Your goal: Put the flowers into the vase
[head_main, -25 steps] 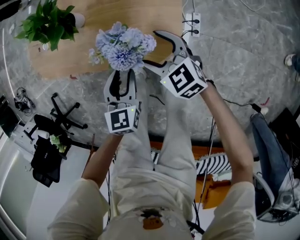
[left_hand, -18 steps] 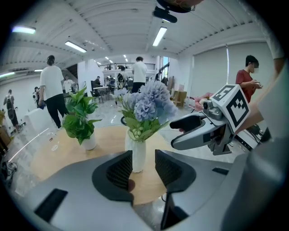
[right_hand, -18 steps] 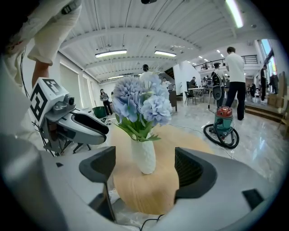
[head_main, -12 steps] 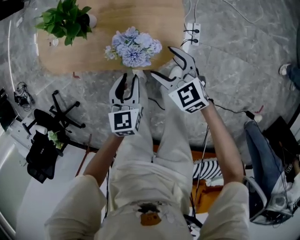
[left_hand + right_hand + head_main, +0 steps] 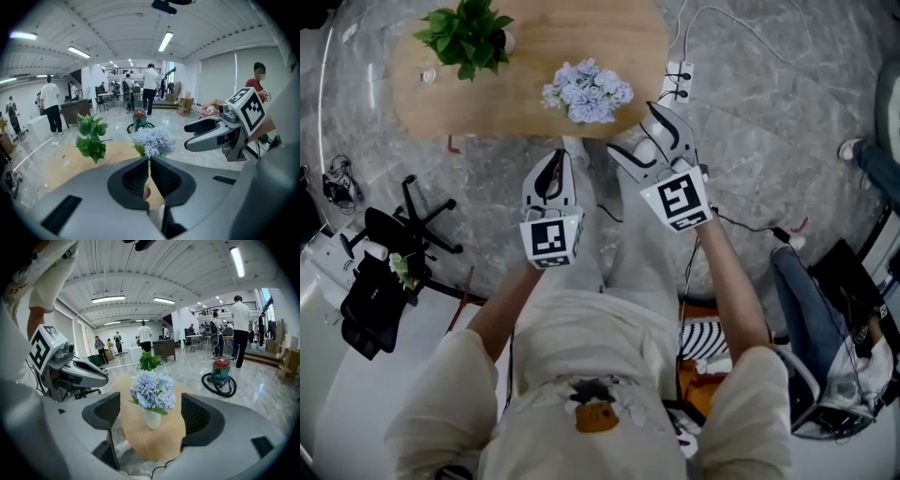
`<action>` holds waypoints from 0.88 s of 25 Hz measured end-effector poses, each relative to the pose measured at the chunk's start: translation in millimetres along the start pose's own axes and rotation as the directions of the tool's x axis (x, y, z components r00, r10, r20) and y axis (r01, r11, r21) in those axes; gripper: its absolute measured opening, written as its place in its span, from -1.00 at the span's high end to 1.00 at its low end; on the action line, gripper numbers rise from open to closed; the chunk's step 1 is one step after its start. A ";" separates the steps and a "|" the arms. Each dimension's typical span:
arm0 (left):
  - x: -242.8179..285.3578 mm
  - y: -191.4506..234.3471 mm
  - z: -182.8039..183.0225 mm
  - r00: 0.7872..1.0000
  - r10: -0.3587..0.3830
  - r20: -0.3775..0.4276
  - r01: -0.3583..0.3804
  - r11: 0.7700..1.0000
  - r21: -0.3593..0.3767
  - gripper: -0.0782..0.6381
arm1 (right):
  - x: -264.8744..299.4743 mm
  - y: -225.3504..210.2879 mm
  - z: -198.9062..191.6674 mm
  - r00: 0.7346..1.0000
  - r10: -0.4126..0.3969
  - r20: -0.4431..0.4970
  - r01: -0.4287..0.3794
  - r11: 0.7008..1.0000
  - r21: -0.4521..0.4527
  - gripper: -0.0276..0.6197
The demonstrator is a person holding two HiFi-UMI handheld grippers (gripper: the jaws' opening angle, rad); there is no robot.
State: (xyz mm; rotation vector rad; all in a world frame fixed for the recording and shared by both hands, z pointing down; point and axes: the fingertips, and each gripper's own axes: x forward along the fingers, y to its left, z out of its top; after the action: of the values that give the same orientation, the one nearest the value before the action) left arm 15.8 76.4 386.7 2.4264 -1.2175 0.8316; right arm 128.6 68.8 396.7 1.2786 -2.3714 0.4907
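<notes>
A bunch of pale blue flowers (image 5: 588,91) stands upright in a small white vase (image 5: 152,418) near the front edge of the wooden table (image 5: 534,56). Both grippers hang in the air in front of the table, well short of the flowers and touching nothing. My left gripper (image 5: 554,165) has just been closing; its jaws now meet in a thin slit with nothing between them (image 5: 149,169). My right gripper (image 5: 635,130) stays wide open and empty, and in the right gripper view the flowers (image 5: 153,389) show far off between its jaws (image 5: 151,412).
A green potted plant (image 5: 469,36) stands at the table's far left. On the stone floor lie a power strip (image 5: 679,80) with cables and a black office chair base (image 5: 422,230). A red and green vacuum cleaner (image 5: 220,376) and several people are further back.
Both grippers have lifted and drawn back from the flowers, which now look smaller and farther away. The left jaws went from open to closed. The right jaws stayed open.
</notes>
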 end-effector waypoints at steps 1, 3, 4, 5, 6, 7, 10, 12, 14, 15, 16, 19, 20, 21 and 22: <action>-5.6 2.2 5.3 1.000 0.009 0.001 -0.009 1.000 -0.003 0.72 | -3.4 2.9 8.3 1.000 -0.001 0.006 0.001 1.000 0.001 -0.28; -17.9 7.1 17.1 1.000 0.026 0.011 -0.026 0.999 -0.020 0.72 | -11.3 8.5 24.1 1.000 -0.003 0.010 0.003 1.000 -0.010 -0.28; -22.8 10.4 23.8 0.999 0.035 0.020 -0.035 0.999 -0.033 0.72 | -14.3 10.2 32.6 1.000 -0.004 0.013 0.004 1.000 -0.018 -0.28; -26.5 14.0 30.7 0.999 0.044 0.030 -0.043 0.998 -0.044 0.72 | -16.2 11.1 41.4 1.000 -0.004 0.019 0.004 1.000 -0.024 -0.28; -29.7 17.5 37.7 0.998 0.053 0.041 -0.051 0.997 -0.052 0.72 | -17.8 11.5 50.0 1.000 -0.002 0.026 0.003 1.000 -0.030 -0.28; -33.0 20.6 44.6 0.997 0.060 0.051 -0.057 0.997 -0.059 0.72 | -19.6 11.9 57.7 0.999 0.000 0.032 0.001 0.999 -0.033 -0.28; -44.2 27.5 63.7 0.994 0.074 0.074 -0.069 0.995 -0.070 0.72 | -27.0 15.6 76.8 0.999 0.007 0.043 -0.006 0.999 -0.032 -0.28; -50.9 31.6 74.0 0.993 0.077 0.084 -0.071 0.995 -0.074 0.72 | -30.4 18.5 86.2 0.999 0.014 0.042 -0.012 0.999 -0.042 -0.28; -58.0 35.3 84.6 0.992 0.079 0.095 -0.072 0.994 -0.079 0.72 | -33.7 21.3 95.9 0.999 0.023 0.042 -0.021 0.998 -0.059 -0.28; -62.7 36.7 90.9 0.991 0.081 0.103 -0.073 0.994 -0.083 0.72 | -36.2 22.7 101.3 0.999 0.028 0.044 -0.025 0.998 -0.065 -0.28; -67.9 37.6 97.8 0.990 0.082 0.113 -0.072 0.993 -0.089 0.72 | -39.2 24.1 107.0 0.998 0.032 0.048 -0.029 0.997 -0.072 -0.28; -83.0 38.2 118.3 0.988 0.068 0.142 -0.054 0.993 -0.102 0.72 | -49.0 29.2 124.3 0.997 0.037 0.060 -0.032 0.995 -0.094 -0.28; -87.4 38.6 123.7 0.987 0.061 0.147 -0.045 0.993 -0.108 0.72 | -52.3 31.5 130.2 0.997 0.037 0.063 -0.031 0.995 -0.099 -0.28; -91.6 39.5 128.6 0.987 0.056 0.151 -0.039 0.993 -0.115 0.72 | -55.6 34.0 136.5 0.997 0.038 0.068 -0.031 0.994 -0.100 -0.28; -95.8 40.8 133.3 0.986 0.056 0.155 -0.037 0.992 -0.123 0.72 | -58.8 36.4 142.5 0.997 0.039 0.073 -0.031 0.994 -0.102 -0.28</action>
State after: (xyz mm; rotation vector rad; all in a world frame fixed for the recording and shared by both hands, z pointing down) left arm -14.0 45.8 223.1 2.4130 -1.3448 0.5691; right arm 101.7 60.7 240.8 1.2327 -2.4503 0.3338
